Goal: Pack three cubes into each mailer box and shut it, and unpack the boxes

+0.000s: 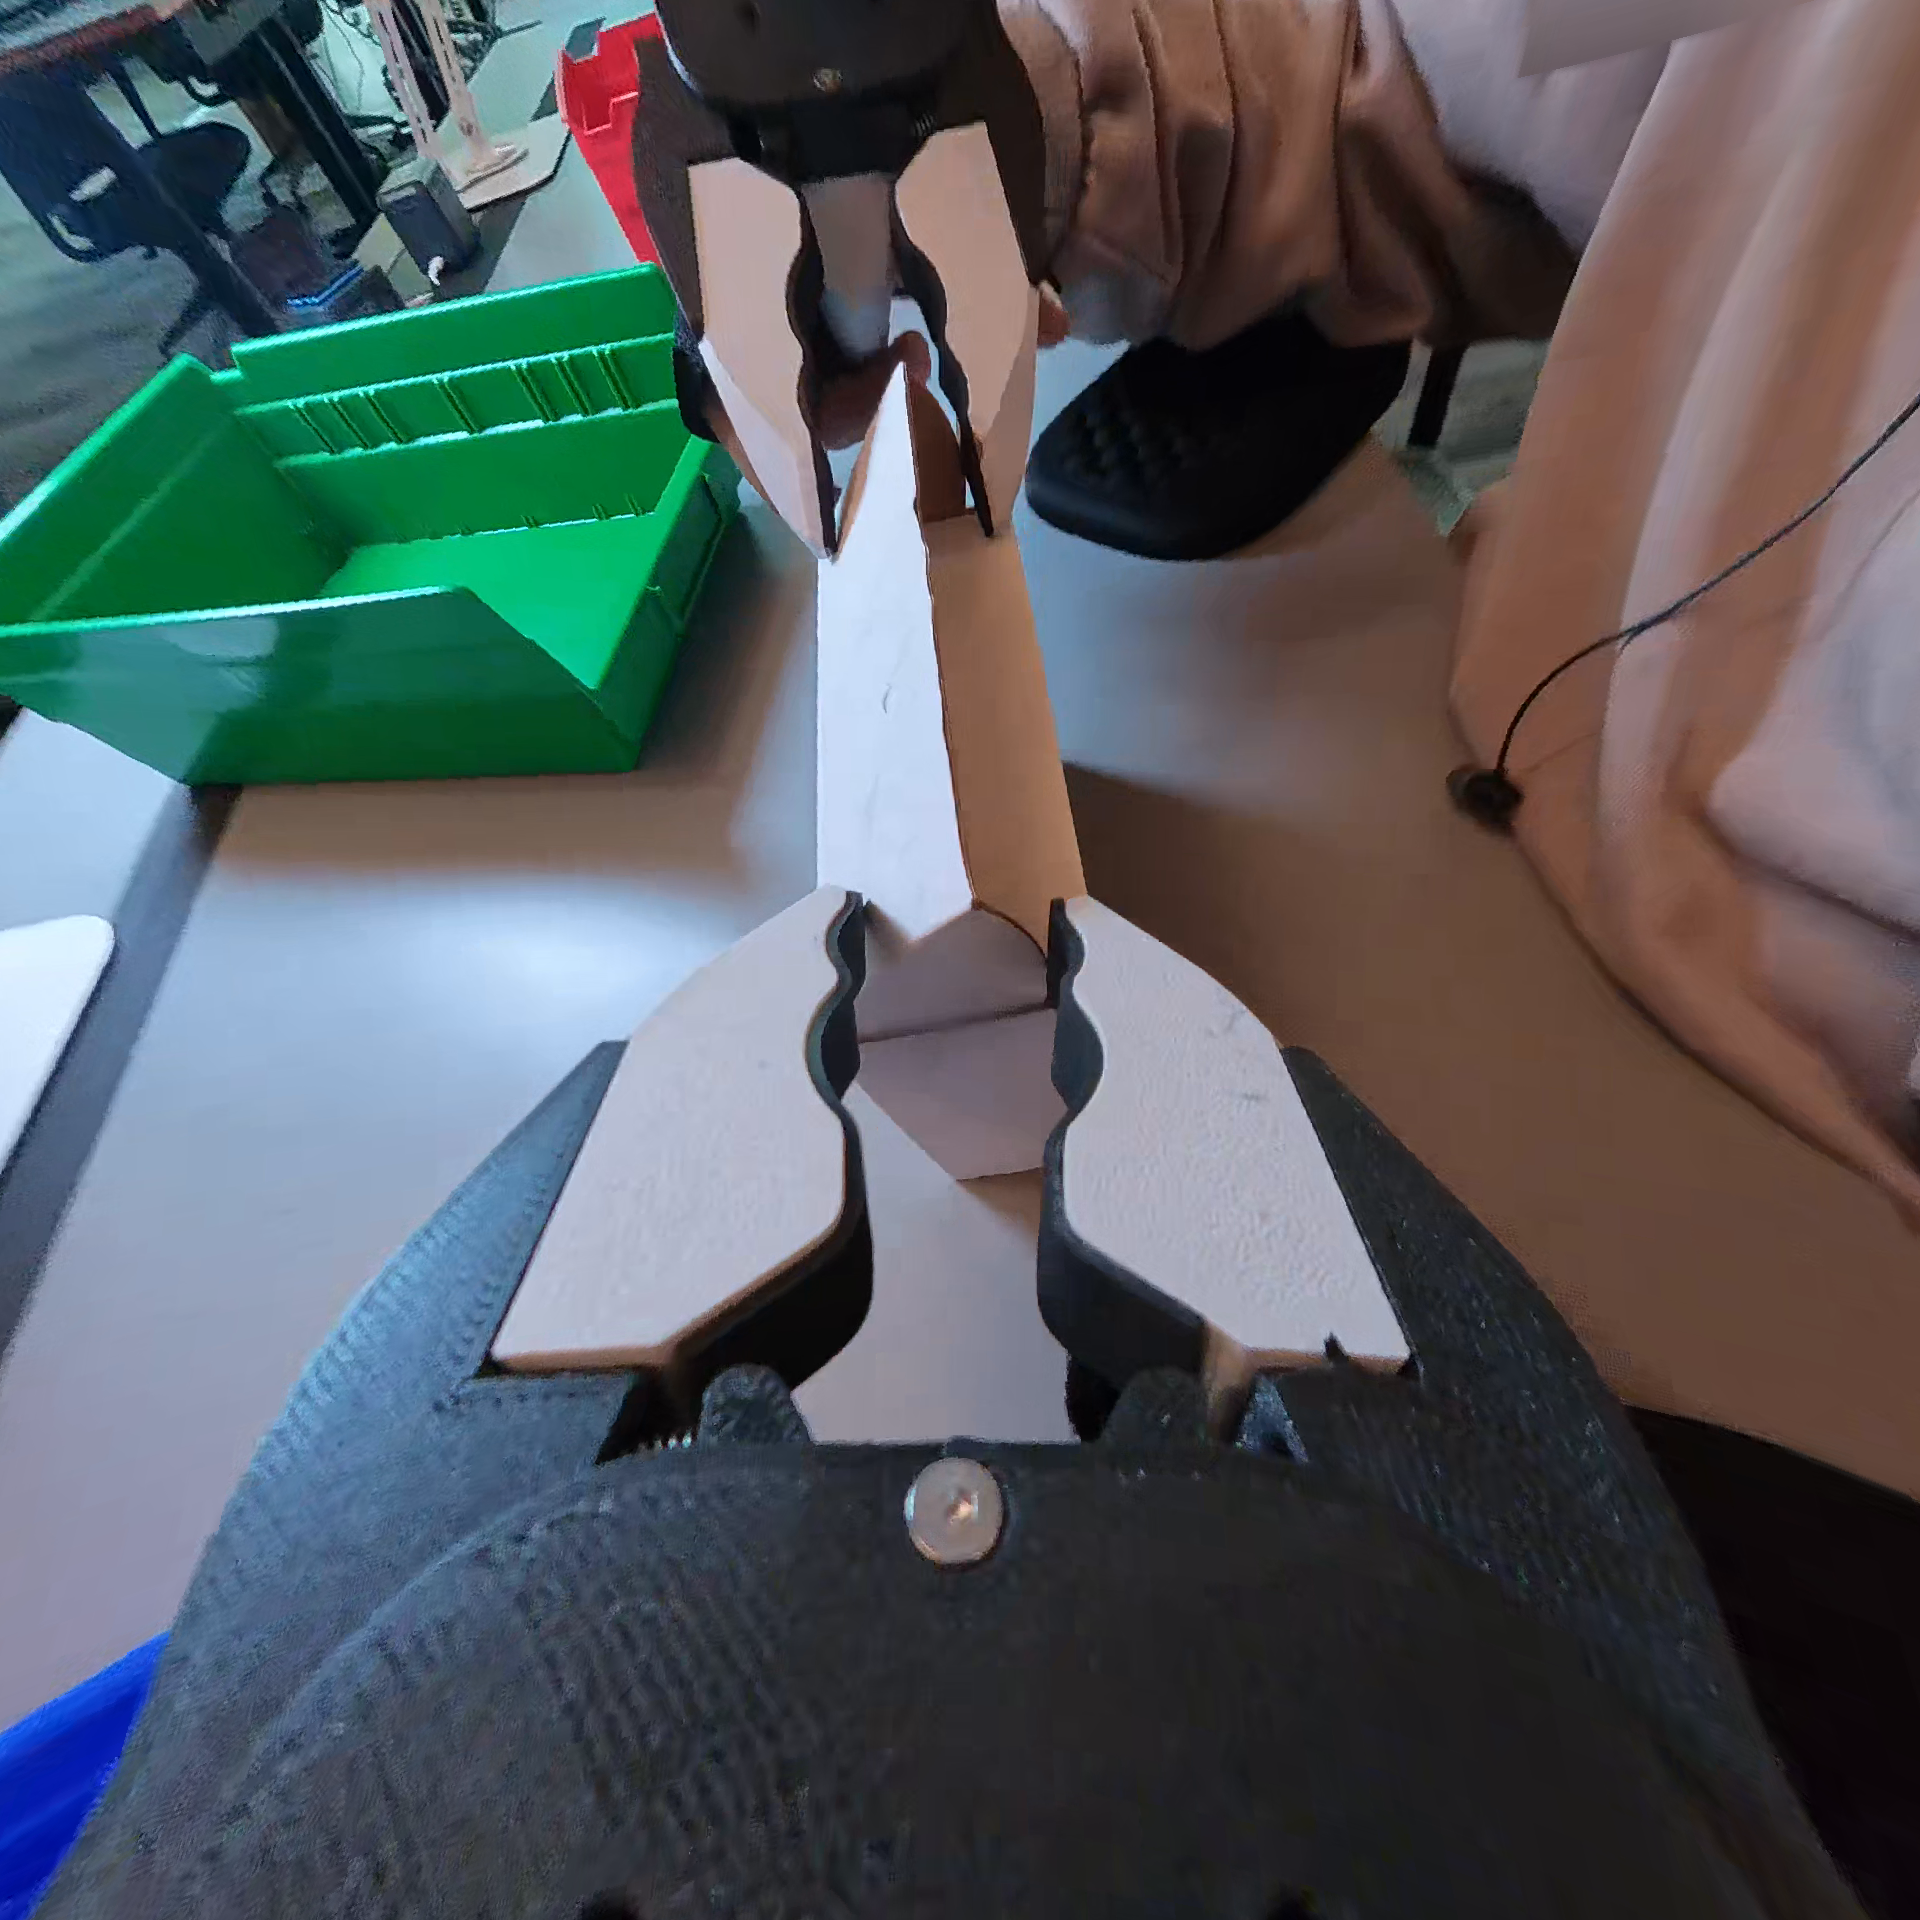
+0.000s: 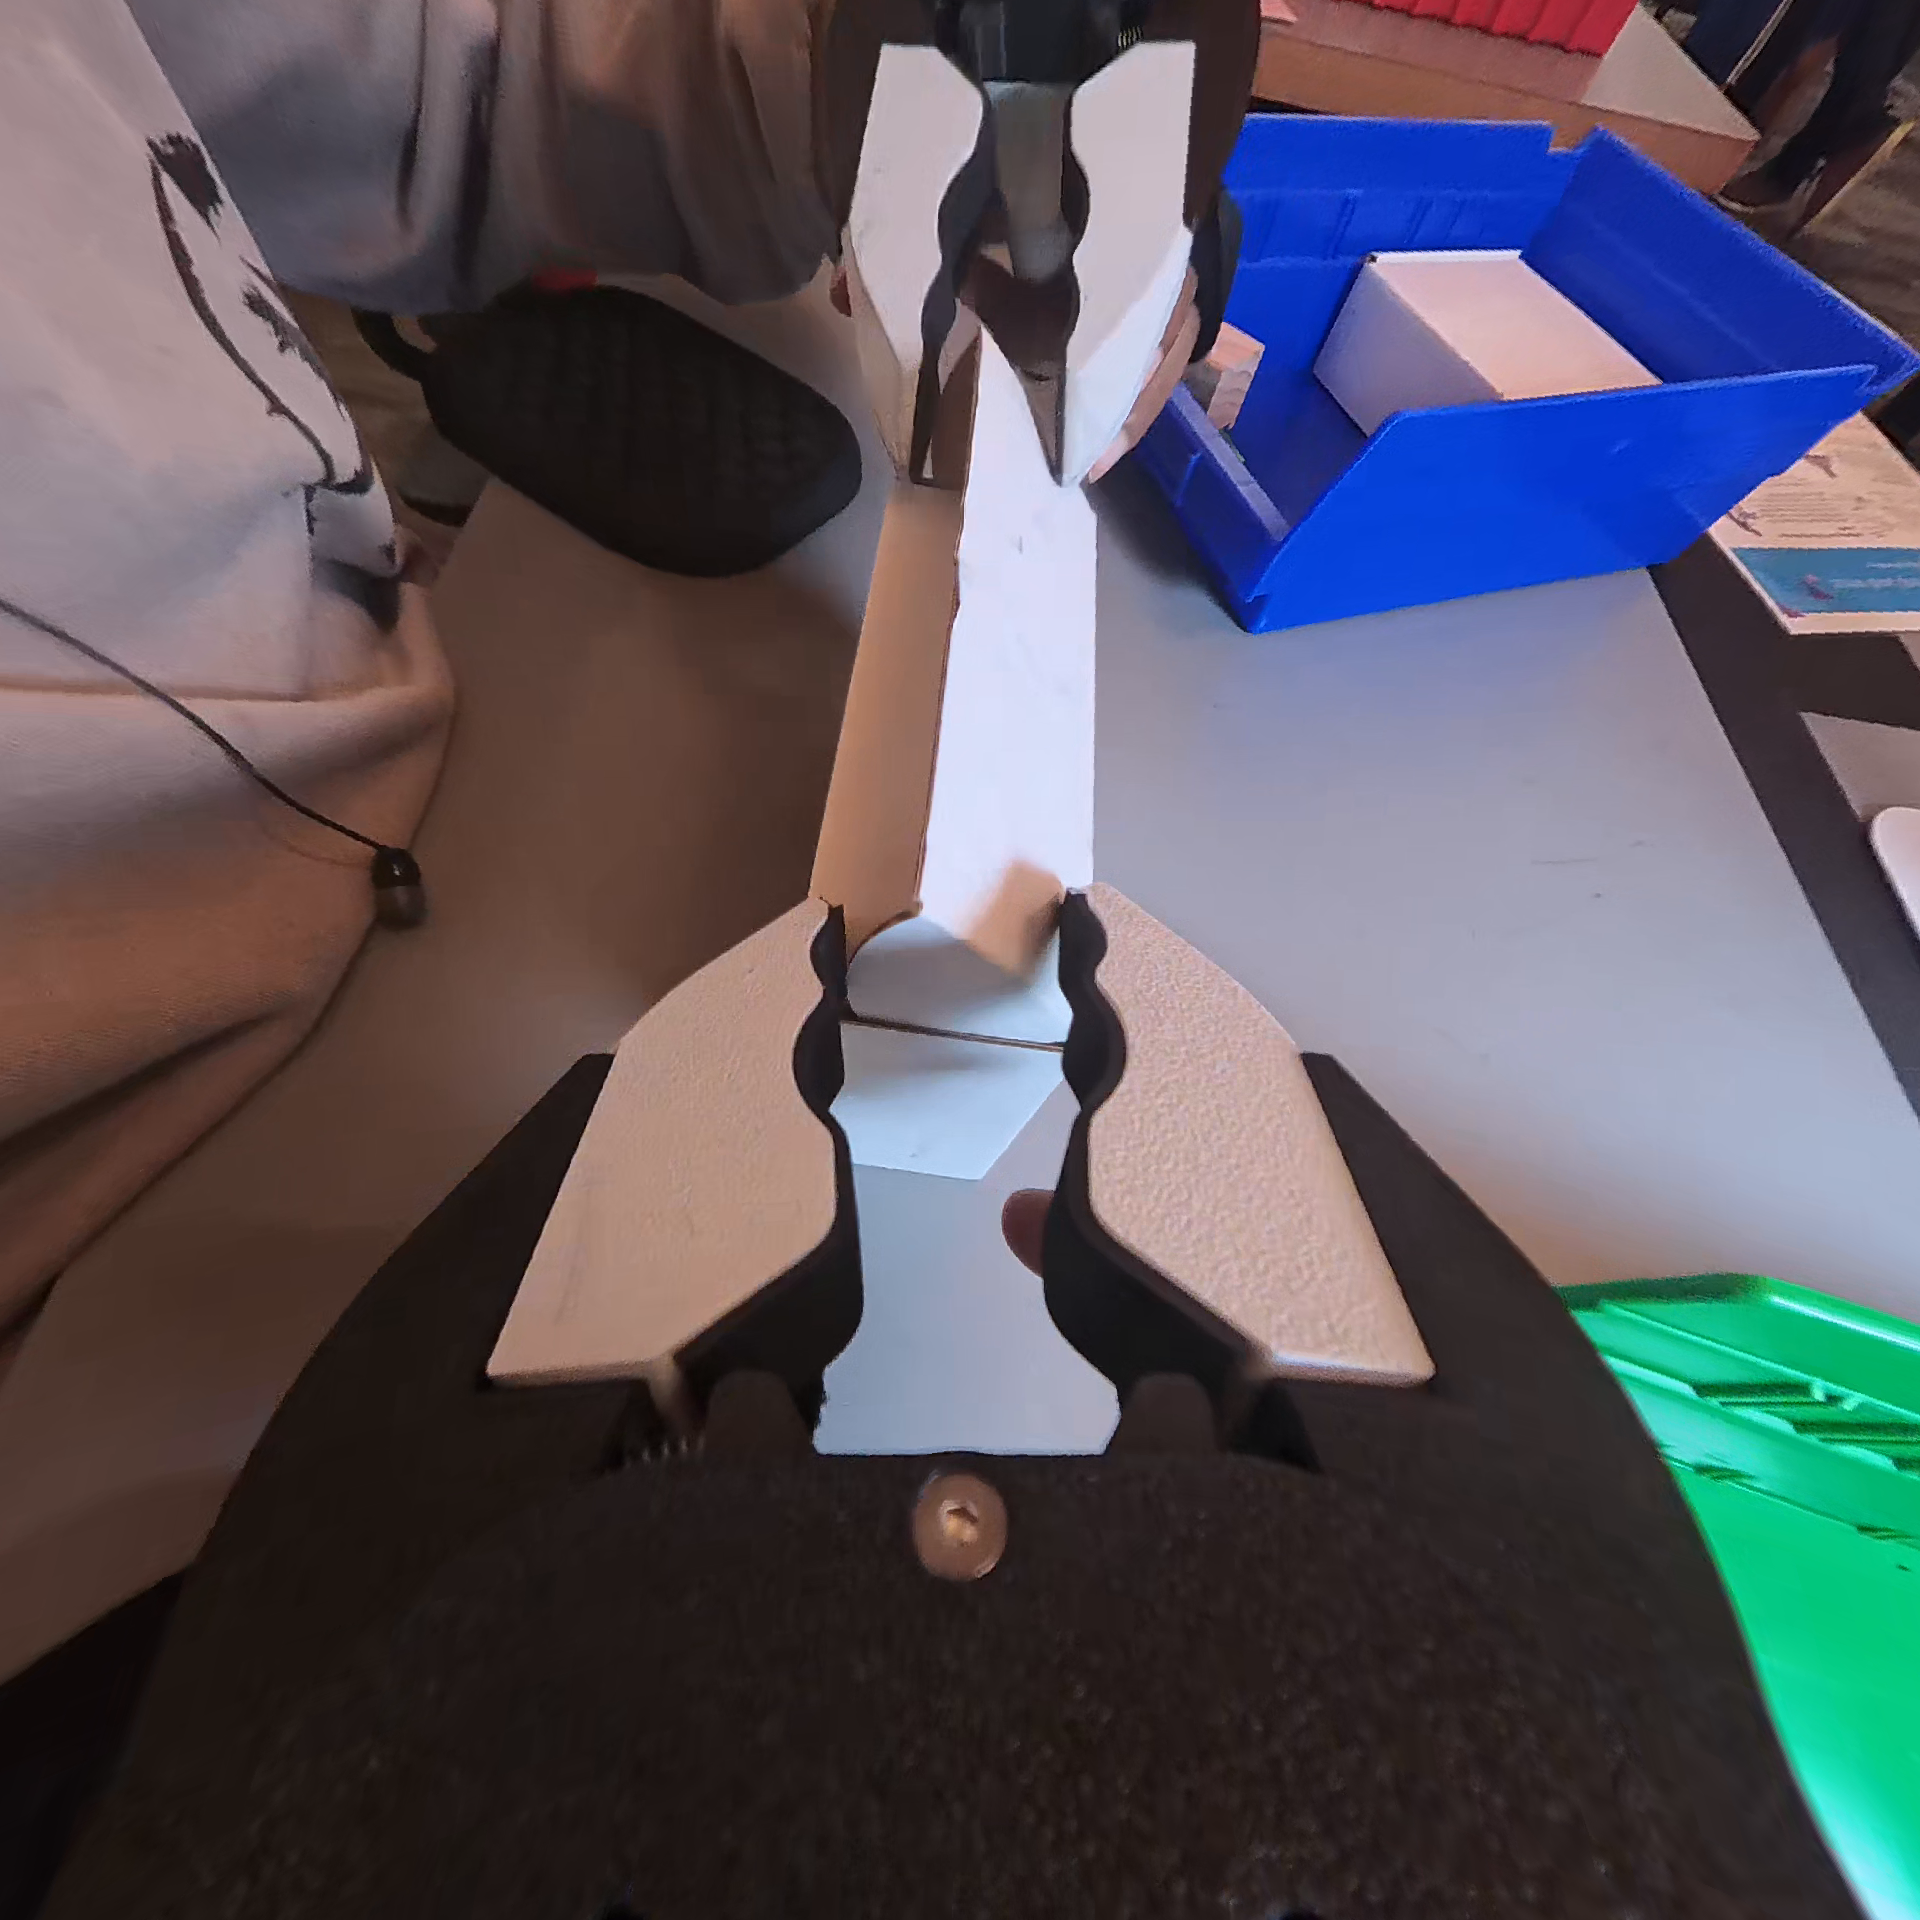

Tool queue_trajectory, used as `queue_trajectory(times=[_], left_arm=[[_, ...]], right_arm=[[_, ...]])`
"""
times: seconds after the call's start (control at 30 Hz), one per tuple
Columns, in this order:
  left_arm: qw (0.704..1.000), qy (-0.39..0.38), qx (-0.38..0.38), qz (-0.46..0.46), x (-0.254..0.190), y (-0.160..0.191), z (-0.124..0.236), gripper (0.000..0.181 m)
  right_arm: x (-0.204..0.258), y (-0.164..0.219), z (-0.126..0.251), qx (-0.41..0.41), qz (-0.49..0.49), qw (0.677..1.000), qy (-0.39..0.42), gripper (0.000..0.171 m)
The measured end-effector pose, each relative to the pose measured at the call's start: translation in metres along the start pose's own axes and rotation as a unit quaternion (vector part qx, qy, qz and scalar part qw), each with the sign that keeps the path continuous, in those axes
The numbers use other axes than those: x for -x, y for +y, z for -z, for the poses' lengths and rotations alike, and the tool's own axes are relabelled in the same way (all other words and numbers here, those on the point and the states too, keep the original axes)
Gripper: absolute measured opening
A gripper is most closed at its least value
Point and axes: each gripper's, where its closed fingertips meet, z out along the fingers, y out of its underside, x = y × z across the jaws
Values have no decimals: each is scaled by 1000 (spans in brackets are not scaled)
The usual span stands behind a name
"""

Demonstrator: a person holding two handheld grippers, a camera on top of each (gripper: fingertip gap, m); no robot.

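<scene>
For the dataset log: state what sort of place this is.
Probably an office or lab workspace. A grey table holds a blue bin and a green bin; office chairs and desks stand behind.

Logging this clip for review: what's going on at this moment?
A person holds a long white mailer box between two handheld grippers, one at each end: the left gripper and the right gripper. Both are closed on the box's ends, above the table. A green bin sits empty to one side; a blue bin holds another white box.
</scene>
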Motion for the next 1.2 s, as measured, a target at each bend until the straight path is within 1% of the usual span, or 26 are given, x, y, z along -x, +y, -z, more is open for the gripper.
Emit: queue_trajectory(times=[0.07,0.13,0.2,0.27,0.37,0.43,0.53,0.67,0.8,0.87,0.93,1.0,1.03,1.1,1.2], left_arm=[[999,-17,26,-36,-5,2,-1,42],[998,-28,39,-49,-9,1,-1,46],[996,-43,53,-53,-10,4,0,59],[993,-65,72,-70,-12,11,0,62],[983,-116,96,-103,-10,17,0,62],[974,-152,111,-126,-5,20,0,57],[962,-183,124,-160,-6,22,-3,61],[942,-206,154,-218,-8,27,-4,67],[924,-221,175,-257,-11,30,-5,70],[917,-227,178,-274,-13,30,-4,70],[905,-234,197,-295,-15,33,-4,72],[890,-241,225,-316,-13,41,-5,81],[890,-243,226,-312,-13,43,-6,84],[891,-249,218,-311,-11,42,-6,79],[877,-262,228,-332,-9,42,-5,74]], right_arm=[[3,0,0,7,6,1000,-2,40],[6,0,2,15,12,1000,-3,48],[8,2,6,26,24,999,1,55],[12,2,9,31,40,999,9,57],[17,-2,10,24,60,997,31,56],[15,3,7,39,87,993,64,55],[15,2,4,29,138,984,107,47],[18,5,2,9,195,968,155,52],[19,14,-1,54,271,939,203,58],[21,13,-1,61,295,928,219,61],[24,15,-2,68,323,915,234,63],[23,22,-4,96,330,908,241,71],[21,24,-5,107,325,908,242,73],[20,23,-4,101,312,915,237,70],[18,26,-6,110,322,909,242,72]])
